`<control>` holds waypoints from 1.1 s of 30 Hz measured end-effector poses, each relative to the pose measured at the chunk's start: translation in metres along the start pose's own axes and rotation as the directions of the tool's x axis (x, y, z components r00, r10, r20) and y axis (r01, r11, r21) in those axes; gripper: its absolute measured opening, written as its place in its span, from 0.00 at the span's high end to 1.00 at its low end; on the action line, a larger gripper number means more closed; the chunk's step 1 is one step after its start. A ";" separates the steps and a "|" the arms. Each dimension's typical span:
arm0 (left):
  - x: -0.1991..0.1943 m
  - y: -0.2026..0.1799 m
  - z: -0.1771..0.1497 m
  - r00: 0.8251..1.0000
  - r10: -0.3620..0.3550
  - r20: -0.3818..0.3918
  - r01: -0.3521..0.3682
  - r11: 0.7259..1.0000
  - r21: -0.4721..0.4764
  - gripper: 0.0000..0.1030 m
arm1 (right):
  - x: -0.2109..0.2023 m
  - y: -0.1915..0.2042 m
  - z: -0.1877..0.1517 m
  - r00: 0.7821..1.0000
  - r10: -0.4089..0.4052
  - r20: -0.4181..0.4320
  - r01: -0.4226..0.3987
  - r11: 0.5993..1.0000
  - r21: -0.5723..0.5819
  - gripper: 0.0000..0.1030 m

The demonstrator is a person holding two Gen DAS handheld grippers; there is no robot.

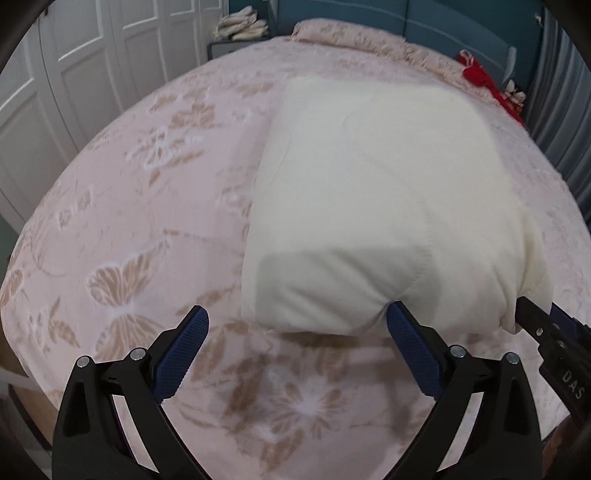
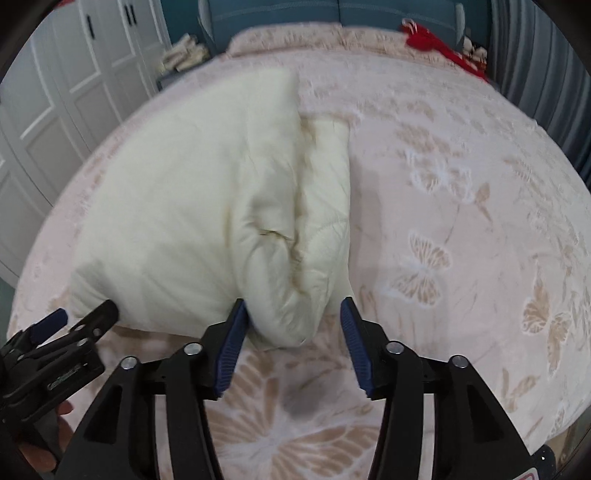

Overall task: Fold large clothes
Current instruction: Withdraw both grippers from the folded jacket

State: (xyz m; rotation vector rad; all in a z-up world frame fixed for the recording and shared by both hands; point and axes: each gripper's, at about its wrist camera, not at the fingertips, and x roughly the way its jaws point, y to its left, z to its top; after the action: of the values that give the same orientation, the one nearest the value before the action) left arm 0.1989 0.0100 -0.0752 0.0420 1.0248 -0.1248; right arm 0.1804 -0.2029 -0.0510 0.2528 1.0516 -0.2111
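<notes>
A cream-white folded garment [image 1: 376, 206] lies as a thick bundle on the pink butterfly bedspread [image 1: 129, 221]. My left gripper [image 1: 297, 321] is open, its jaws wide apart at the bundle's near edge, the right pad touching the cloth. In the right wrist view the same garment [image 2: 207, 206] shows a rolled right edge. My right gripper [image 2: 293, 314] is open, its jaws on either side of the bundle's near right corner without squeezing it. Each gripper shows at the edge of the other's view.
The bedspread [image 2: 461, 221] covers a large bed. White wardrobe doors [image 1: 74, 74] stand on the left. A teal headboard [image 1: 424, 22] is at the back, with a red item [image 1: 480, 74] near it and pale folded cloth [image 1: 243, 26] on a nightstand.
</notes>
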 end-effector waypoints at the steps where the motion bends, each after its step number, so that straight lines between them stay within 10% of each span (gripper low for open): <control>1: 0.006 0.000 -0.001 1.000 0.004 -0.008 -0.004 1.000 0.005 0.07 | 0.001 0.001 -0.001 1.000 -0.007 -0.001 0.007 1.000 0.001 0.46; 16: -0.062 0.004 -0.052 0.979 -0.003 0.205 0.007 1.000 -0.021 0.08 | -0.077 0.003 -0.084 0.983 -0.057 0.176 0.055 0.998 0.017 0.37; 33: -0.059 -0.010 -0.124 0.985 0.039 0.170 -0.049 0.997 0.053 0.08 | -0.078 0.009 -0.143 0.972 -0.097 0.212 0.109 0.993 -0.045 0.35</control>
State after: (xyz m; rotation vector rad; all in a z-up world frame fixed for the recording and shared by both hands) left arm 0.0626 0.0169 -0.0891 0.1046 0.8502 -0.1151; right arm 0.0272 -0.1471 -0.0492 0.1214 0.8601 -0.2948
